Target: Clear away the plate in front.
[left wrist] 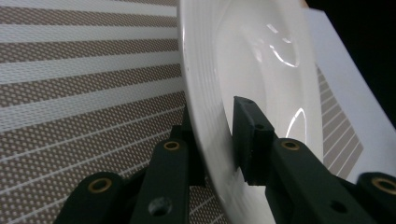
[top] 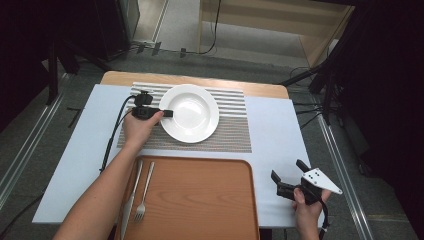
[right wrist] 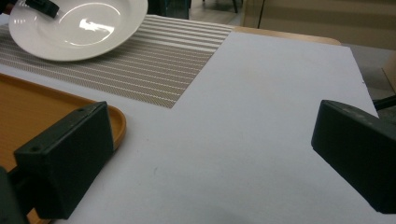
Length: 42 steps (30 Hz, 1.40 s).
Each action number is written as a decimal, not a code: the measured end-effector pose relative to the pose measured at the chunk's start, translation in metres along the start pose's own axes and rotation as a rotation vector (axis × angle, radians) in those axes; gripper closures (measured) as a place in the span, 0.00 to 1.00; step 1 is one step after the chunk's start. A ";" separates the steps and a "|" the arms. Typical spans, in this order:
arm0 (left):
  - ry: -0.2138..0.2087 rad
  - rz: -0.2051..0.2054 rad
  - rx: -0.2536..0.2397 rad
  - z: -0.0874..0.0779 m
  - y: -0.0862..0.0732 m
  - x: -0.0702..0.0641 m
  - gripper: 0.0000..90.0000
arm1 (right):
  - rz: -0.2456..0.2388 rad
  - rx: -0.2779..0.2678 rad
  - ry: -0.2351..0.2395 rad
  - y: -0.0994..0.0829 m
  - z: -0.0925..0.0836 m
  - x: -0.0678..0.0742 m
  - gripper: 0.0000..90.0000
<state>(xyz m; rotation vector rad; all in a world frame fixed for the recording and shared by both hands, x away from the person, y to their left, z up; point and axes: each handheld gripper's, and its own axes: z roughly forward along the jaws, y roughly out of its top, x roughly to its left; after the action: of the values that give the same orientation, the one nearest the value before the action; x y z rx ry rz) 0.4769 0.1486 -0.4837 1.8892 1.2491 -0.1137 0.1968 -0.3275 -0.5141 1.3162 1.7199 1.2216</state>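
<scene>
Grip comes first: our left tool [top: 167, 113] clamps the white plate [top: 192, 112] by its rim; lifting remains. Our right tool [top: 290, 176] waits, jaws apart, over the tabletop [top: 280, 130].

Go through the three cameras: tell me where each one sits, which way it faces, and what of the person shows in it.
High view: above the person's side, looking forward and down on the table; both forearms, left gripper at the plate, right gripper.
Left gripper view: rides the left gripper, looking along its jaws, which straddle the plate's rim over the striped mat.
Right gripper view: rides the right gripper, jaws wide apart, facing across the table toward the tray.
Shared: the plate and the striped mat appear in all three.
</scene>
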 end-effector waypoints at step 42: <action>-0.084 -0.127 -0.105 -0.023 0.008 -0.018 0.90 | -0.007 -0.016 0.000 0.000 -0.001 0.000 0.00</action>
<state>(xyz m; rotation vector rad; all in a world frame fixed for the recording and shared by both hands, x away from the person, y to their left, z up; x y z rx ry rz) 0.4667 0.1501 -0.4558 1.6986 1.2921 -0.1897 0.1957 -0.3278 -0.5135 1.2998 1.7100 1.2295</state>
